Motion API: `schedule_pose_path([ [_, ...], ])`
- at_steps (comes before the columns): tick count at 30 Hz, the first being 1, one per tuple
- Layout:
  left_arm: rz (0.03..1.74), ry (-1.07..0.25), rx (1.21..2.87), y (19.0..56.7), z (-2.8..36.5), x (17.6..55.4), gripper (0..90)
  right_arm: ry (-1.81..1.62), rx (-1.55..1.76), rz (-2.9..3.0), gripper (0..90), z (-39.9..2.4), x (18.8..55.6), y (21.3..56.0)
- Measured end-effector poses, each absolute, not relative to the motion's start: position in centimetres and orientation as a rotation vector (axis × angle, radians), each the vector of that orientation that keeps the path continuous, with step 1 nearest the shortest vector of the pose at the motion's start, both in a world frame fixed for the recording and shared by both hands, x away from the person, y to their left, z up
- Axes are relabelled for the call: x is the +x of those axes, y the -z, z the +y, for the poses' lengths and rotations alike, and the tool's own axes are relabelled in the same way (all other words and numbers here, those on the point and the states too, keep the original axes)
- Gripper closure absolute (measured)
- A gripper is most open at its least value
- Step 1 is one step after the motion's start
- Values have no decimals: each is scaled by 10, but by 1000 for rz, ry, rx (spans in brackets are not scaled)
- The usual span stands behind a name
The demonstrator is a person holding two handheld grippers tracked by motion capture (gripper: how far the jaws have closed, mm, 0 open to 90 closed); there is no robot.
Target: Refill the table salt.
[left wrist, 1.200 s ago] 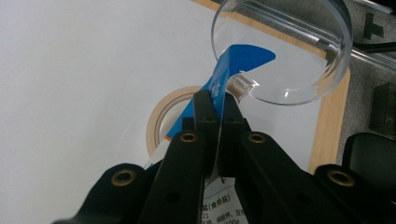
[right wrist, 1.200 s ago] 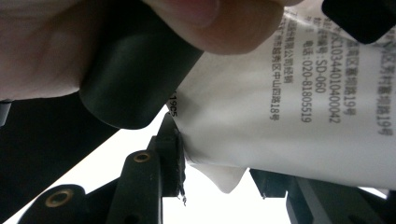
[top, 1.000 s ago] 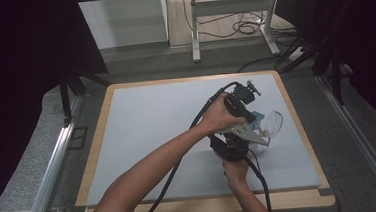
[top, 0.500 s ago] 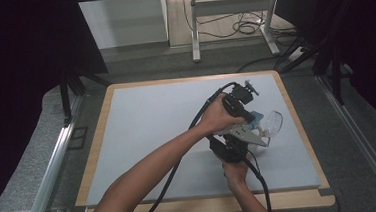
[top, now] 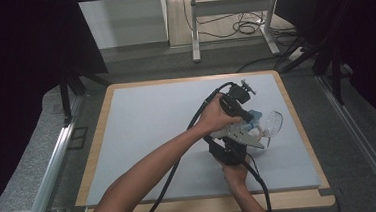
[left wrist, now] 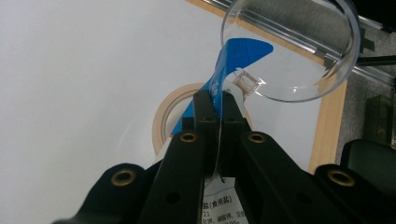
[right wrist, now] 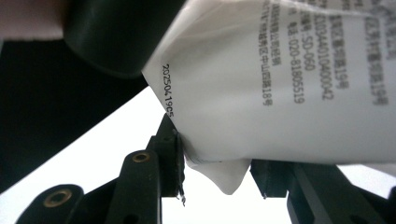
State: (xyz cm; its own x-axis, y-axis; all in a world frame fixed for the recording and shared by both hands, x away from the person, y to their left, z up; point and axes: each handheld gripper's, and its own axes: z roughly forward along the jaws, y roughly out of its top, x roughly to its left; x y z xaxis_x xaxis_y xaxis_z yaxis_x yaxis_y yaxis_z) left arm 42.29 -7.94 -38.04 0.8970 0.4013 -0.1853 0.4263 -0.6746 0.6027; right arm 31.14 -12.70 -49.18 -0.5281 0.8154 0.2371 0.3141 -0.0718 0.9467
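Right of centre in the high view, my left gripper point(top: 247, 118) pinches the blue top edge of a white printed packet point(left wrist: 233, 60), jaws closed on it. Just below, my right gripper point(right wrist: 219, 179) clasps the packet's bottom corner. Farther right, a clear plastic dish point(top: 273, 122) sits beside it on the table point(top: 142, 124).

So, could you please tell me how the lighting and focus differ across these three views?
High view: the white table top is evenly lit, the surroundings fall into deep black. Left gripper view: the table is blown out to white, while the blue-and-white bag and clear dish stay fairly sharp. Right gripper view: the bag's print is readable but soft toward the upper right.
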Motion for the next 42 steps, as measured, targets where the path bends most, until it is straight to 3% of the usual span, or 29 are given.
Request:
schedule_pose_path([
  [42,656,87,2229,379,-23,415,900,-1284,1255,1922,565,-136,289,526],
])
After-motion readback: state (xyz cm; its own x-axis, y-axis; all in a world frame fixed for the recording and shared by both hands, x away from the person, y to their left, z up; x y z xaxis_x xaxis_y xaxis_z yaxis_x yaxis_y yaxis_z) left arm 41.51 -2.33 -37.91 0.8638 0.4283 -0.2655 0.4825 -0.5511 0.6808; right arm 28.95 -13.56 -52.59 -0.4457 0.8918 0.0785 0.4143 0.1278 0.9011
